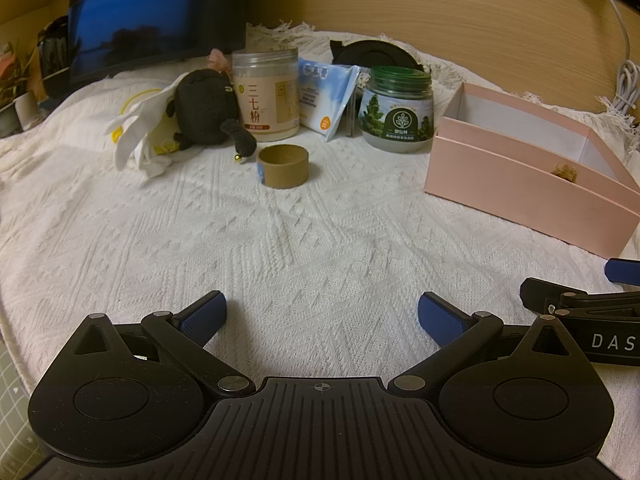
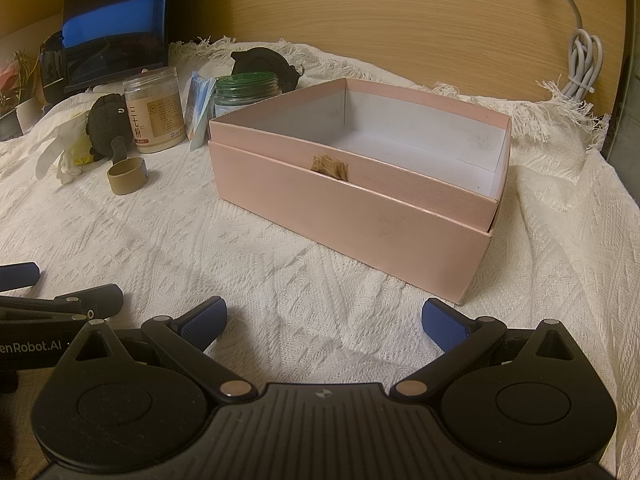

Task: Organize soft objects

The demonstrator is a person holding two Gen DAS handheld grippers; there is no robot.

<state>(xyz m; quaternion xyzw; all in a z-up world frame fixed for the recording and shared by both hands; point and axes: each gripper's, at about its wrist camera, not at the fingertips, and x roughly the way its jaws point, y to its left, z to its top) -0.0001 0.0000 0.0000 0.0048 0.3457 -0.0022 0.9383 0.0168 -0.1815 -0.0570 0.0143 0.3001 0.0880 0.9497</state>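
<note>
A black plush toy (image 1: 208,108) lies at the back left of the white cloth, beside a white glove (image 1: 136,136) over something yellow. Both show small in the right wrist view: plush toy (image 2: 106,124), glove (image 2: 56,148). An open pink box (image 2: 360,184) with a white inside sits on the right, its front wall (image 1: 520,184) also in the left wrist view. My left gripper (image 1: 322,316) hovers open over bare cloth, far from the toy. My right gripper (image 2: 324,318) is open just before the box's near corner, holding nothing.
Between toy and box stand a powder jar (image 1: 266,94), a blue-white tissue pack (image 1: 326,96), a green-lidded jar (image 1: 398,108) and a cardboard tape core (image 1: 283,165). A dark monitor (image 1: 152,20) and wooden headboard (image 2: 400,20) rise behind. A white cable (image 2: 580,60) hangs at right.
</note>
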